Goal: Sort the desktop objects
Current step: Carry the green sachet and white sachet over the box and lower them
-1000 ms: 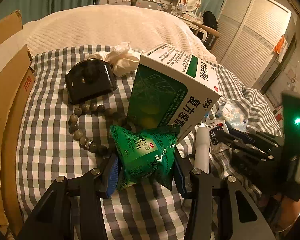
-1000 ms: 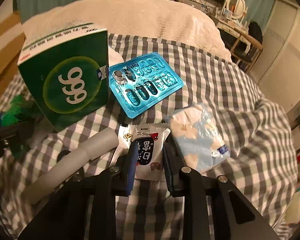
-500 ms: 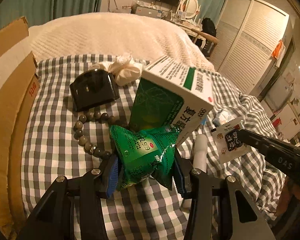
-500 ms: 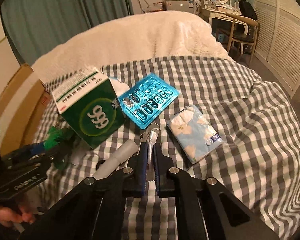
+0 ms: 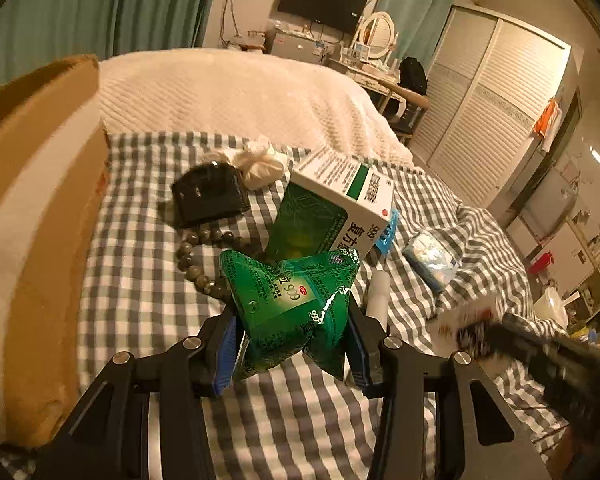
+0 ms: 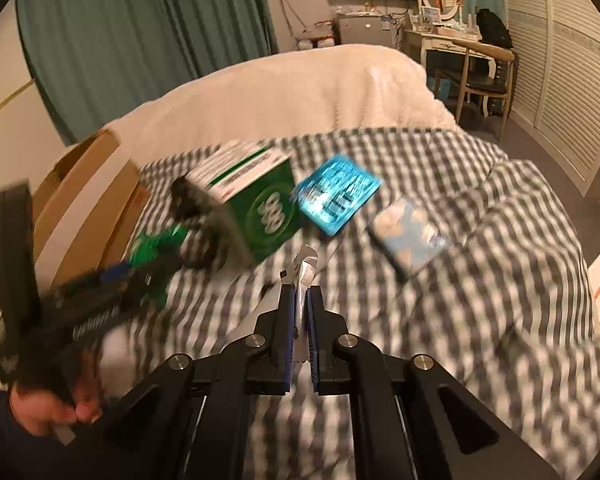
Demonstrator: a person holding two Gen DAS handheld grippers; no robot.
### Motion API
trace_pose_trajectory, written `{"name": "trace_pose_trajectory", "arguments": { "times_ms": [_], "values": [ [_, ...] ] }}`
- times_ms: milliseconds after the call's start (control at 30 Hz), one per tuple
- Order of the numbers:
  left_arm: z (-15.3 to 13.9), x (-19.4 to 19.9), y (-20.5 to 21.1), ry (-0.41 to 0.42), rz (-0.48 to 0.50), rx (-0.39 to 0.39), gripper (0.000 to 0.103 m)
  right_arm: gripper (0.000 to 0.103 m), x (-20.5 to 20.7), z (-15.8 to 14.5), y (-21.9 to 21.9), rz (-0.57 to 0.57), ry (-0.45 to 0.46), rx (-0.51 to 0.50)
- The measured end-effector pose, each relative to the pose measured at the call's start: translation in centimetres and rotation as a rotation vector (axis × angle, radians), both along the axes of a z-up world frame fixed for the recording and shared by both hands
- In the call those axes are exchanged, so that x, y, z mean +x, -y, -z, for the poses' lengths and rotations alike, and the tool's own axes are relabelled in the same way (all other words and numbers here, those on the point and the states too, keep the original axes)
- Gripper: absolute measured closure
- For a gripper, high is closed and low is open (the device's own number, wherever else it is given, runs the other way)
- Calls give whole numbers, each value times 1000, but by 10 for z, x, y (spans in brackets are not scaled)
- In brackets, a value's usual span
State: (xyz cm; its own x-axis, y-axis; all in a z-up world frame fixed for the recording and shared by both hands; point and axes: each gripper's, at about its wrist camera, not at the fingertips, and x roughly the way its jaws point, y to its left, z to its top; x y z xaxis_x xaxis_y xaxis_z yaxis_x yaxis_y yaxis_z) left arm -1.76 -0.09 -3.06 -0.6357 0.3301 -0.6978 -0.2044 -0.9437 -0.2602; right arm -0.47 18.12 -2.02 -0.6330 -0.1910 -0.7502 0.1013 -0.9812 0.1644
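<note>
L gripper [image 5: 292,344] clamps crinkly green "999" sachet [image 5: 290,304]; R gripper [image 6: 299,320] pinches thin foil packet [image 6: 303,276]; green/white "999" carton [image 6: 252,212] nearby.

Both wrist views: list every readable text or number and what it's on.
"999": green sachet held in the left hand-held gripper.
"999" and "复方": side of the green-and-white medicine box; its fine print is too small to read.
"999": box's green end face, blurred.
Blue blister pack: print unreadable.

Motion blur smears the sachet's [image 5: 466,326] print and the green box's [image 6: 260,208] lettering.
</note>
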Motion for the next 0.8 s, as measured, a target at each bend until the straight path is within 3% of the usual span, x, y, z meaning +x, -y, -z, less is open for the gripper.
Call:
{"name": "trace_pose_trajectory", "arguments": {
  "times_ms": [167, 400, 500, 800],
  "values": [
    [-35, 15, 6, -55, 22, 5, 56, 97, 27, -10, 11, -5, -3, -14],
    [-80, 23, 37, -116, 12, -36, 56, 97, 46, -49, 36, -38, -53, -11],
    [-94, 15, 60, -103, -20, -32, 56, 97, 50, -67, 56, -74, -77, -5],
    [-128, 0, 118, -144, -105, -122, 56, 97, 43, -113, 146, -245, -155, 7]
  ]
}}
